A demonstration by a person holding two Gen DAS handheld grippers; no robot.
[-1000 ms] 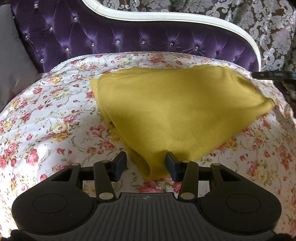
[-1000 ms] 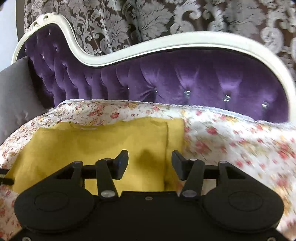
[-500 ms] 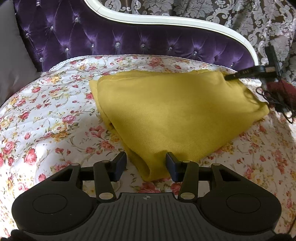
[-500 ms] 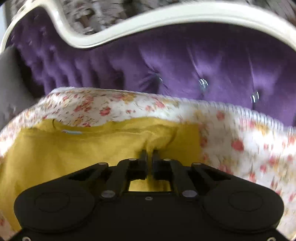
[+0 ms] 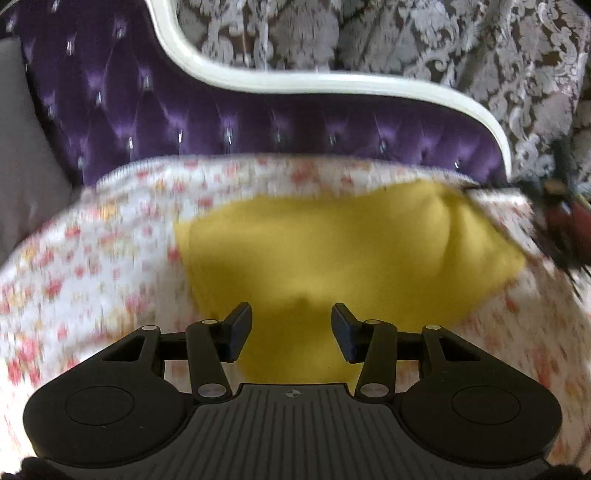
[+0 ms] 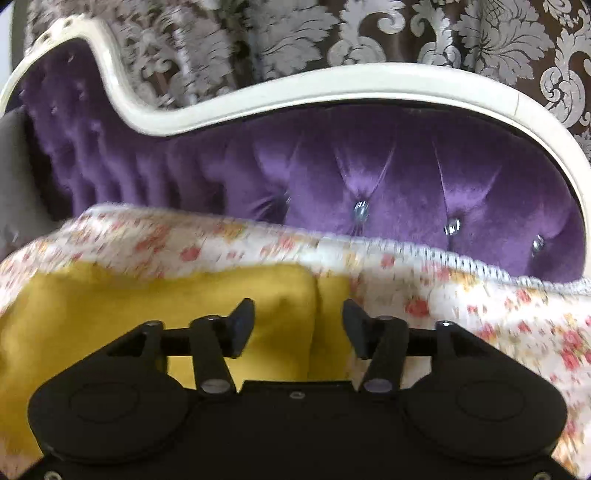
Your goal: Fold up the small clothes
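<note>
Claws (image 5: 291, 332) (image 6: 298, 328) spread over (seemingly folded) yellow garment (image 5: 332, 254)

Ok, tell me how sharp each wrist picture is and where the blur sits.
Left wrist view: floral cover and yellow garment are smeared by motion, while the left gripper stays crisp. Right wrist view: the floral cover and garment are smeared, the purple tufted backrest is sharper, and the right gripper is crisp.

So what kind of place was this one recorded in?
Most likely a home living room or bedroom: a tufted purple velvet sofa back with a cream frame, a floral quilted cover over the seat, and damask curtains behind. A yellow garment lies on the cover.
</note>
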